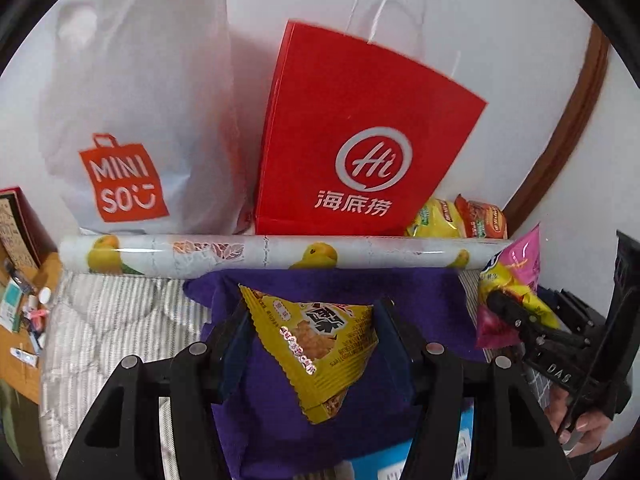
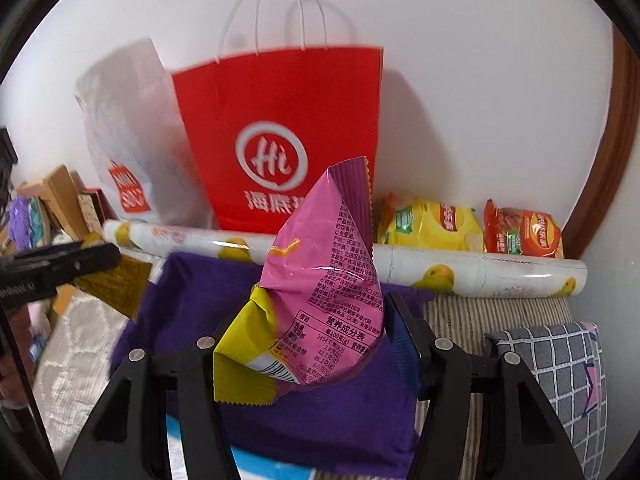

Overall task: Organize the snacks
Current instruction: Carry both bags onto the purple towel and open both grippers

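Left gripper (image 1: 310,344) clamps yellow snack packet (image 1: 320,344); right gripper (image 2: 316,344) clamps pink snack bag (image 2: 324,280).

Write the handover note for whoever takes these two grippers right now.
Left hand-held gripper: shut on the yellow snack packet, held over the purple cloth.
Right hand-held gripper: shut on the pink snack bag, also above the cloth.
Red paper bag stands open against the wall beside the white Miniso bag, behind the wrapped roll.
Done: two packets, yellow and orange, stand by the wall right of the red bag.
Left: place both held snacks; probably there or in the red bag.
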{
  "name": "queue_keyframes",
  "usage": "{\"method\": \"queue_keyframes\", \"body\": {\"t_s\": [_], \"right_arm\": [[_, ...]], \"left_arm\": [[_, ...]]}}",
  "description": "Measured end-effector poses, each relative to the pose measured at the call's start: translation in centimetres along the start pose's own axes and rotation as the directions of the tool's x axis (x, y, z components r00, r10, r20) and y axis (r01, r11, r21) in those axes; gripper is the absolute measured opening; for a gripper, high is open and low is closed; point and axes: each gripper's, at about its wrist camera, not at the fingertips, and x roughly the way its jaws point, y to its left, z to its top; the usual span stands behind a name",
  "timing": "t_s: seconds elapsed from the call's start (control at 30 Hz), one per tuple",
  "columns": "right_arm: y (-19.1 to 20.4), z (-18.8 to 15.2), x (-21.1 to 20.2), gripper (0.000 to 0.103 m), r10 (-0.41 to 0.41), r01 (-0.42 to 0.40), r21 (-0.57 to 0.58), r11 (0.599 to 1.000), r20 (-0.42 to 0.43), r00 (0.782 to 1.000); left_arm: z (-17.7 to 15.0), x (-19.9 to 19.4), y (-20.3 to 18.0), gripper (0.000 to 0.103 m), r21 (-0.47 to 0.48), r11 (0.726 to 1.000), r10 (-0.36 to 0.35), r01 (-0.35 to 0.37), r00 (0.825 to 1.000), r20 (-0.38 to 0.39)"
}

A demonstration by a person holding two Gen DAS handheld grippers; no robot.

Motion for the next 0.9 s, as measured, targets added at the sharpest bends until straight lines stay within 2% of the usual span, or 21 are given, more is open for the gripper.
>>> {"method": "queue_keyframes", "body": {"t_s": [0.3,0.5,0.7,0.9], "right_arm": [[-0.4,-0.5,5.5,0.059,0.014,-0.019,-0.065,0.998,-0.084,0.996],[-0.7,-1.3,8.8,0.059,0.02,-0.037,-0.098,0.995,-0.167,0.986],[-1.2,-1.3,9.4,0.059,-0.038,0.01,-0.153,0.988,-0.185,0.982],[-1.1,-1.5,10.0,0.059,-0.042,0.007,-0.164,0.986,-0.209,0.977]], "left_arm": [[0.3,5.6,1.4,0.057,-0.01,1.0,0.008,-0.009,0.997,-0.073],[0.3,8.2,1.7,0.057,0.003,1.0,0.021,-0.02,0.993,-0.118],[0.1,9.9,1.8,0.057,0.0,1.0,0.011,-0.011,0.987,-0.16],[-0.2,10.5,2.1,0.057,-0.017,1.0,-0.002,-0.001,0.986,-0.169]]}}
